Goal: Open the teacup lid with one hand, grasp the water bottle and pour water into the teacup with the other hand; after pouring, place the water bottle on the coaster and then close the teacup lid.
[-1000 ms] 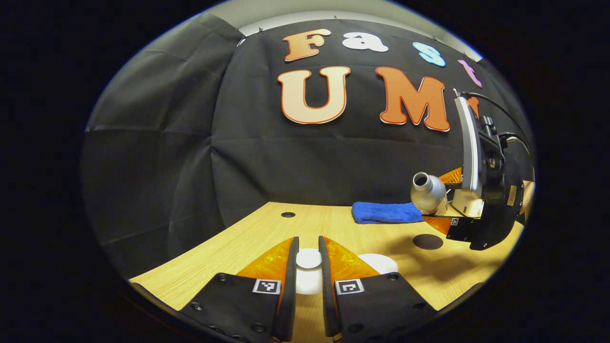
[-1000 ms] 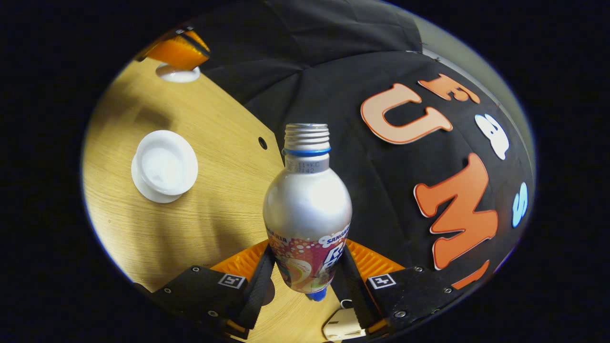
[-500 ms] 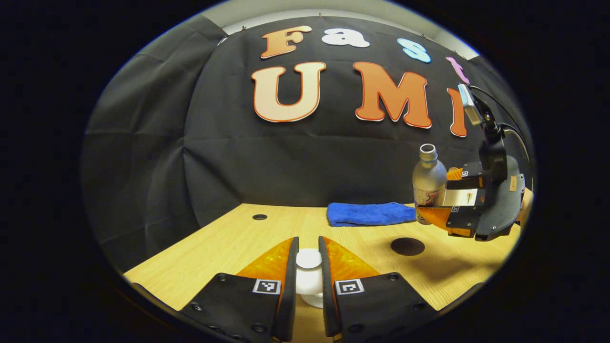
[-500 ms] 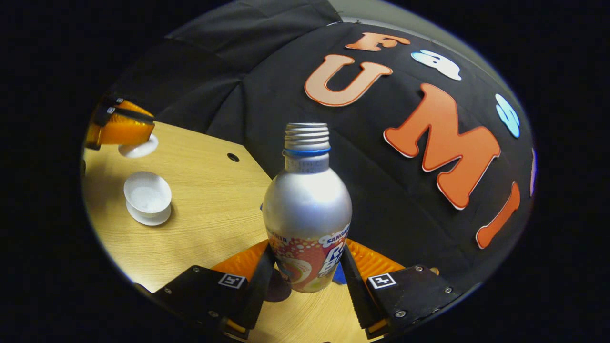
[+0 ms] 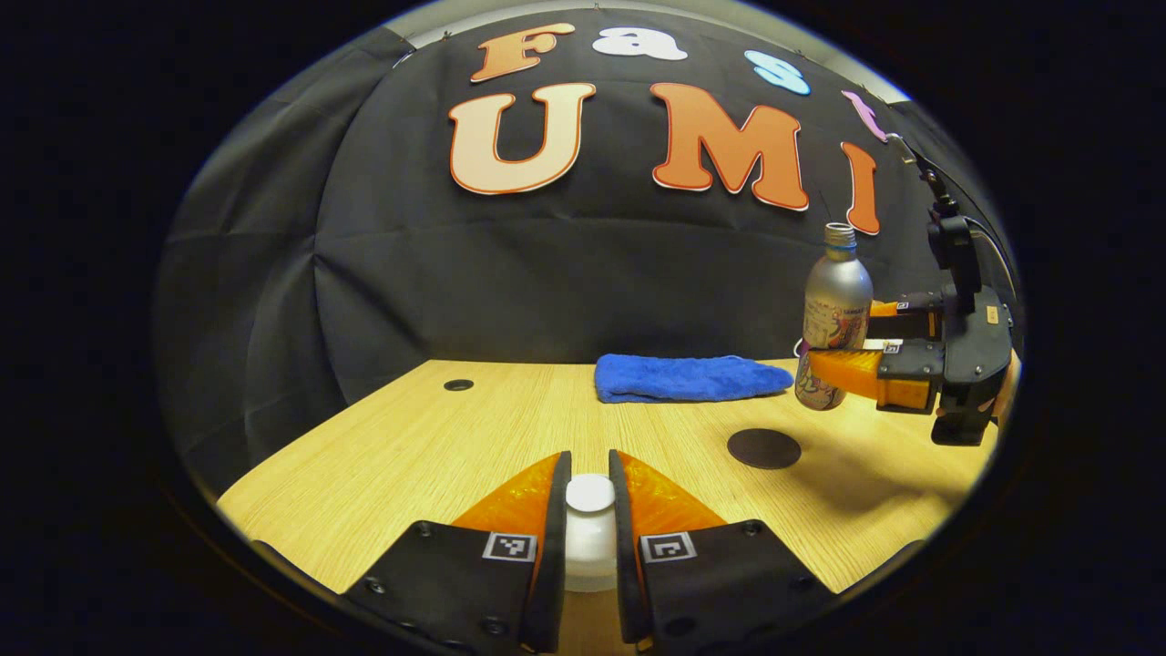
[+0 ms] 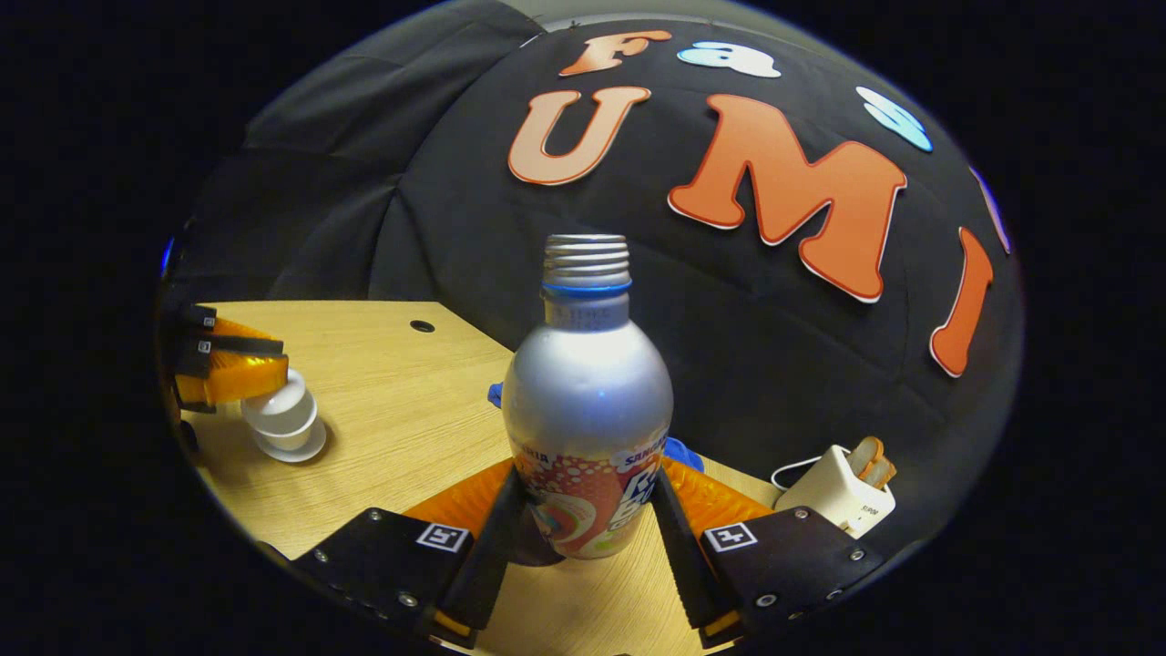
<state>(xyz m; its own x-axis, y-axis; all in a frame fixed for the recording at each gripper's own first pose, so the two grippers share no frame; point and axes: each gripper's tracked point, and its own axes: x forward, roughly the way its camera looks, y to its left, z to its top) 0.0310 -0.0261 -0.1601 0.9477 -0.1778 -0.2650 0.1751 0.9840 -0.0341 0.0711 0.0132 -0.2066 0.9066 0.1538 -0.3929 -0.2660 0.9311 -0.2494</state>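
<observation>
Pouring looks finished, judging by the upright water bottle point(image 6: 588, 401) clamped at its lower half between both fingers of the right hand-held gripper point(image 6: 583, 538); its threaded mouth is uncapped. From the left gripper view, that bottle hangs clear above the surface point(image 5: 437, 456), and the dark round coaster point(image 5: 763, 448) lies below it and a little toward the left hand-held gripper point(image 5: 589, 533). So the step in hand is setting the bottle down on the coaster. That calls for shifting it across until its base is over the disc, lowering it level, and only then letting the fingers spread.

The left hand-held gripper is pinched on the white knob of the teacup lid point(image 5: 589, 497). In the right gripper view the lid appears at or just above the teacup point(image 6: 281, 421) on its saucer point(image 6: 293, 448); whether it has seated I cannot tell. A folded blue cloth point(image 5: 688, 377) lies beyond the coaster, well away from both.
</observation>
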